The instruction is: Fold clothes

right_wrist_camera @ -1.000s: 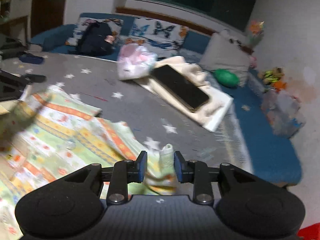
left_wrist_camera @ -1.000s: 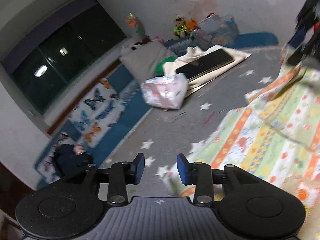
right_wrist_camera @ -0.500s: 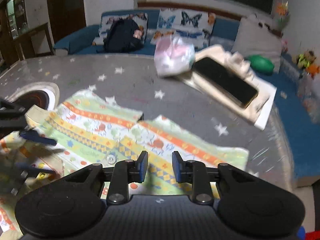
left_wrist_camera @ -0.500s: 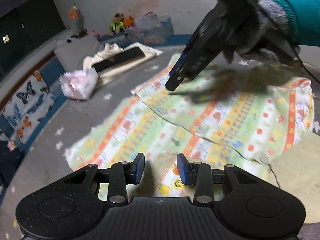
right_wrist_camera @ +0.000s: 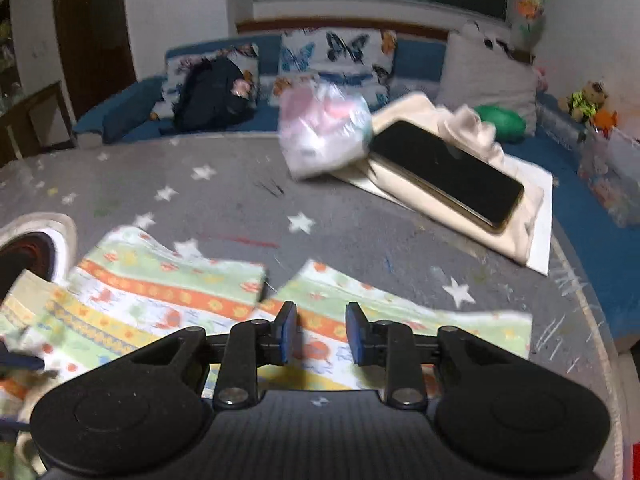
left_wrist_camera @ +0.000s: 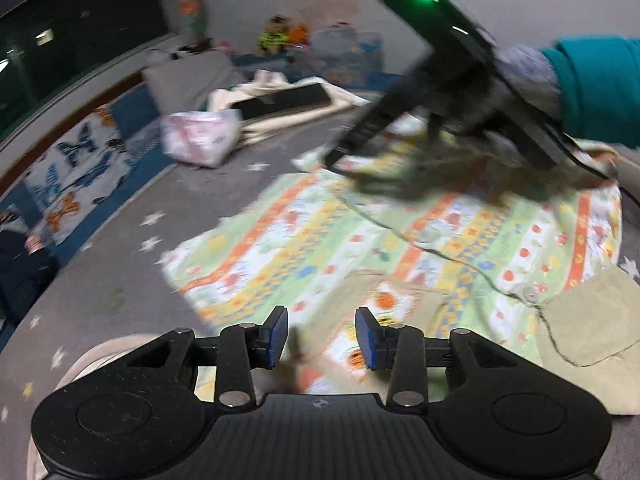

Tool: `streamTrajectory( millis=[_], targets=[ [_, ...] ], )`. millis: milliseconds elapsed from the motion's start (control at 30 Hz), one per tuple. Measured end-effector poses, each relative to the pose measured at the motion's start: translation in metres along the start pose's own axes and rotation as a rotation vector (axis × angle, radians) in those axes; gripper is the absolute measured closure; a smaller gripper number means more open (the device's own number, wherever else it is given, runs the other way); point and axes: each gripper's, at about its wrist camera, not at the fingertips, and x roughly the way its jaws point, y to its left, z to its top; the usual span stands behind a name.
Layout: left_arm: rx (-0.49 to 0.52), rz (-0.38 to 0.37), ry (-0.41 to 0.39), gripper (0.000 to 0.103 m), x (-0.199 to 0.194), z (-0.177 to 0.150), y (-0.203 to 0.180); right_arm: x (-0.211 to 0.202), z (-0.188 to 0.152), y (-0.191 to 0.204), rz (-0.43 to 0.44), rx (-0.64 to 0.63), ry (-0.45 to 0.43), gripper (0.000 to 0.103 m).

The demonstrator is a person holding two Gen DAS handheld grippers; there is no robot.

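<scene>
No brand, label or writing can be read on anything, not even on the dark phone lying on a folded cream cloth. The patterned garment lies spread flat on the grey starred mat, its far edge facing bare mat that runs to a plastic bag, the cloth and the blue sofa. The left gripper and right gripper both hover over the garment's near part, fingers parted with nothing between them.
</scene>
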Motion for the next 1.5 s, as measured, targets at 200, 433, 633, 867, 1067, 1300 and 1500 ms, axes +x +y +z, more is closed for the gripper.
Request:
streamTrajectory(
  millis=[200,433,633,867,1067,1300,1500],
  targets=[
    [-0.151,0.157,-0.009,0.059,-0.022,-0.016,0.04,-0.005,-0.008,0.012,-0.006,-0.037,0.052,0.074],
    [-0.277,0.278,0.077,0.055,-0.024,-0.047,0.08,-0.053,-0.029,0.031,0.055,-0.093,0.045,0.068],
    [-0.298,0.235,0.033,0.055,-0.028,-0.044,0.071,-0.105,-0.055,0.046,0.085,-0.129,0.017,0.062],
    [-0.236,0.16,0.056,0.056,-0.003,-0.029,0.051,-0.151,-0.078,0.041,0.055,-0.109,-0.025,0.062],
    [-0.252,0.169,0.087,0.093,0.009,-0.037,0.051,-0.186,-0.107,0.019,-0.013,-0.025,-0.057,0.059],
    [-0.311,0.343,0.051,0.101,-0.031,-0.053,0.056,-0.211,-0.147,-0.008,-0.071,0.122,-0.06,0.058],
    [-0.448,0.546,0.018,0.102,-0.084,-0.089,0.065,-0.219,-0.164,0.014,0.004,0.084,-0.058,0.058]
  ],
)
